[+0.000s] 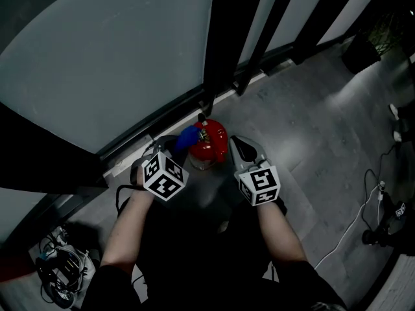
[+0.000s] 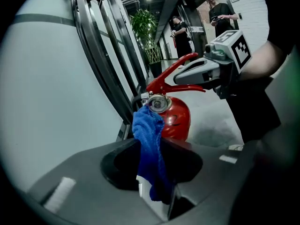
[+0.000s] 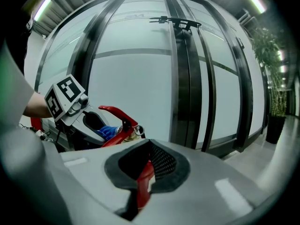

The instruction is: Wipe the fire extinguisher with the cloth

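Observation:
A red fire extinguisher (image 1: 207,145) stands on the grey floor at the foot of a glass wall. My left gripper (image 1: 171,150) is shut on a blue cloth (image 2: 151,146), whose upper end lies against the extinguisher (image 2: 179,120) just below its pressure gauge (image 2: 159,103). From the other side, my right gripper (image 1: 240,146) is shut on the extinguisher's red handle lever (image 3: 142,183), which runs between its jaws. In the right gripper view the red handle's top (image 3: 115,113) and the blue cloth (image 3: 108,131) show beside the left gripper (image 3: 89,122).
The frosted glass wall (image 1: 104,57) with dark frame posts (image 1: 224,37) rises right behind the extinguisher. Cables and a power strip (image 1: 61,267) lie at the lower left, more cables (image 1: 373,206) at the right. A potted plant (image 2: 149,36) and two people stand down the corridor.

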